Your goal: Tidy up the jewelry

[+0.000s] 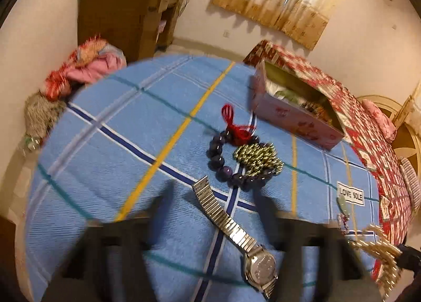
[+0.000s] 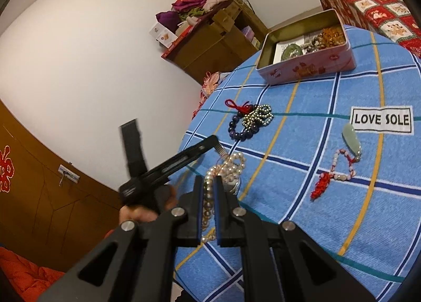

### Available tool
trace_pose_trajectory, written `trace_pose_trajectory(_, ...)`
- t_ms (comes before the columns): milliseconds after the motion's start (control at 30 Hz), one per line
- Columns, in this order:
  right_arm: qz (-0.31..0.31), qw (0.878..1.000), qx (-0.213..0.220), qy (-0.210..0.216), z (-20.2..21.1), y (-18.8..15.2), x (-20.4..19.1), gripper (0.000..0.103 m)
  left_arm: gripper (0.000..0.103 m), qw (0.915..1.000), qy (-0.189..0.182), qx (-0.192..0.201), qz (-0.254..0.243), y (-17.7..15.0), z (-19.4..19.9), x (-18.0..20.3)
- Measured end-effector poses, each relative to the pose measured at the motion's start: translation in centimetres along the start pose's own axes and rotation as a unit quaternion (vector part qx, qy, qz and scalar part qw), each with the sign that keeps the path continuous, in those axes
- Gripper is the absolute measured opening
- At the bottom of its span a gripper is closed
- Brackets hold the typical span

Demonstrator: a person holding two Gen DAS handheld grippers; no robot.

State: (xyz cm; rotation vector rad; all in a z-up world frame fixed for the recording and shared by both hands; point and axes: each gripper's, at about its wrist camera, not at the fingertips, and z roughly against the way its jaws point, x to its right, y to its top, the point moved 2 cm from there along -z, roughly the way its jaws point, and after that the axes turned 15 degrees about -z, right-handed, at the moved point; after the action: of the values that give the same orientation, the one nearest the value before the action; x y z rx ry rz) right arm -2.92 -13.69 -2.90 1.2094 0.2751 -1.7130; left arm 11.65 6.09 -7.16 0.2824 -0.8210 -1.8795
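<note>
My left gripper (image 1: 213, 194) is open over the blue checked cloth, its blurred fingers on either side of a silver watch (image 1: 259, 266) lying flat. Beyond it lie a dark purple bead bracelet (image 1: 223, 165) with a red tassel and a gold bead chain (image 1: 259, 157). My right gripper (image 2: 209, 183) is shut on a pearl necklace (image 2: 226, 168), held just above the cloth; the pearls also show at the right edge of the left wrist view (image 1: 381, 254). A pink tin box (image 2: 305, 65) holds several pieces of jewelry. A jade pendant bracelet (image 2: 342, 162) lies to the right.
The left gripper (image 2: 163, 168) shows as a black frame in the right wrist view. A red patterned bed (image 1: 355, 118) stands behind the table. A brown cabinet (image 1: 126, 18) with clothes on top stands by the wall. A "LOVE SOLE" label (image 2: 381, 119) is on the cloth.
</note>
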Motion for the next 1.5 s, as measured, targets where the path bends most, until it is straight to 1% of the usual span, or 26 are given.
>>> trace_pose_trajectory(33,0.0,1.0,0.001,-0.002,0.1,0.0,0.0,0.01,0.017,0.9999,-0.01,-0.012,0.002,-0.2,-0.8,0.0)
trace_pose_trajectory(67,-0.001,1.0,0.002,-0.002,0.1,0.1,0.1,0.01,0.014,0.9998,-0.017,-0.011,-0.001,-0.3,-1.2,0.2)
trace_pose_trajectory(100,-0.003,1.0,0.003,-0.003,0.2,0.2,0.2,0.01,0.011,0.9996,-0.025,-0.012,-0.003,-0.3,-1.0,0.4)
trace_pose_trajectory(167,-0.005,1.0,0.005,-0.004,0.2,0.3,0.3,0.01,0.006,0.9996,-0.024,-0.01,-0.013,-0.5,-0.5,0.7)
trace_pose_trajectory(267,-0.007,1.0,0.007,-0.002,0.3,0.5,0.4,0.01,0.003,0.9994,-0.026,0.007,-0.022,-0.6,0.9,1.0)
trace_pose_trajectory(400,-0.002,1.0,0.015,0.002,0.5,0.8,-0.2,0.01,0.002,0.9976,-0.042,0.049,-0.027,-0.2,3.6,1.4)
trace_pose_trajectory(600,0.01,0.999,0.038,0.007,1.7,2.0,-1.2,0.01,0.002,0.9897,-0.049,0.113,-0.073,2.3,7.6,3.6)
trace_pose_trajectory(700,0.016,0.999,0.051,0.011,2.4,2.8,-1.8,0.01,0.002,0.9858,-0.051,0.134,-0.088,3.1,8.8,4.4)
trace_pose_trajectory(800,0.026,0.997,0.065,0.013,2.8,3.8,-2.5,0.01,0.002,0.983,-0.047,0.146,-0.1,4.0,9.4,4.7)
trace_pose_trajectory(1067,0.062,0.991,0.116,0.012,4.2,8.1,-4.1,0.01,0.002,0.9765,-0.048,0.17,-0.124,7.5,10.3,5.9)
trace_pose_trajectory(1200,0.063,0.989,0.136,0.019,4.3,11.3,-4.1,0.01,0.002,0.9736,-0.044,0.181,-0.131,9.8,9.8,6.7)
trace_pose_trajectory(1333,0.061,0.987,0.149,0.012,3.3,14.3,-3.3,0.01,0.002,0.9685,-0.043,0.198,-0.145,12.6,8.6,7.4)
trace_pose_trajectory(1500,0.04,0.986,0.162,-0.004,1.5,18.2,-0.6,0.01,0.002,0.966,-0.053,0.203,-0.152,16.2,5.6,8.2)
